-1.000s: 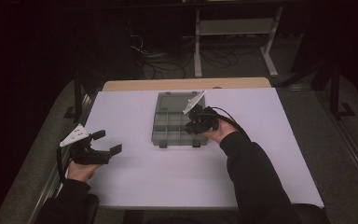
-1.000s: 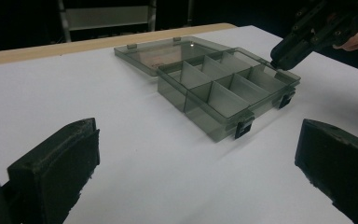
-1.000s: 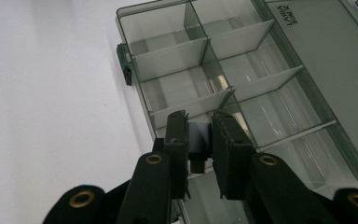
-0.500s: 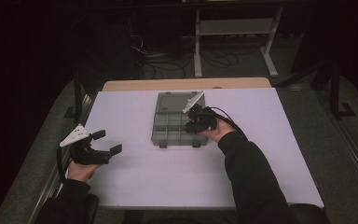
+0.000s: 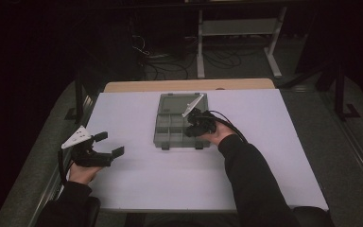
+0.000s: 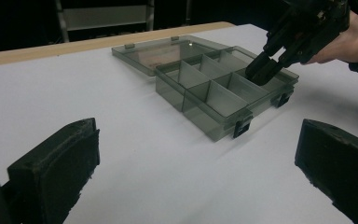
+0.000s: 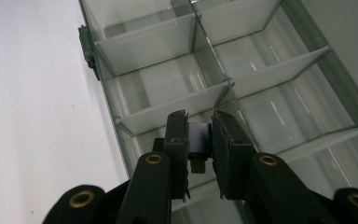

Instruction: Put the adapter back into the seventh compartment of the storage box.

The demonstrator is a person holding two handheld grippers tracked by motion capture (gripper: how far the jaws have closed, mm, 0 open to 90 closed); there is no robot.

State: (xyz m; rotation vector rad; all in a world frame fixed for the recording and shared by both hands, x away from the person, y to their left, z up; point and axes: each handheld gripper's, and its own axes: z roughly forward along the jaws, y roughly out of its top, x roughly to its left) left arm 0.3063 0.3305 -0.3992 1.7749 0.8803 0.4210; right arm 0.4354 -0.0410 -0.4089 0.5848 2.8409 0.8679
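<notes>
We are working at a clear compartment box [image 5: 179, 126] lying open at the centre of the high view, its lid [image 5: 176, 101] folded flat toward the top of the frame. Our right gripper [image 5: 194, 126] is poised over the box's right-hand compartments, and in the right gripper view its jaws are standing close together, pinching a small dark block [image 7: 198, 140] between the pads. We cannot tell what the block is; it is short, squarish and dark, with a small stub hanging below it.

The relation that matters is the block against the compartment directly beneath it. In the right gripper view the block is hanging just above a divider [image 7: 177, 111] that is running across the frame from lower left to upper right, so the open cell nearest the tips is lying at the bottom of that frame, on the near side of the divider. In the left gripper view the right gripper's tips [image 6: 261, 70] are dipping inside the box's rim at the right of the frame, over a cell on the side toward the latches [image 6: 242, 127].

Our left gripper [image 5: 105, 145] is resting at the lower left of the high view, well apart from the box, its jaws spread wide with nothing between them. The right hand is plainly the nearer one. We are judging that the coming move is a short drop into that cell, keeping clear of the divider.
</notes>
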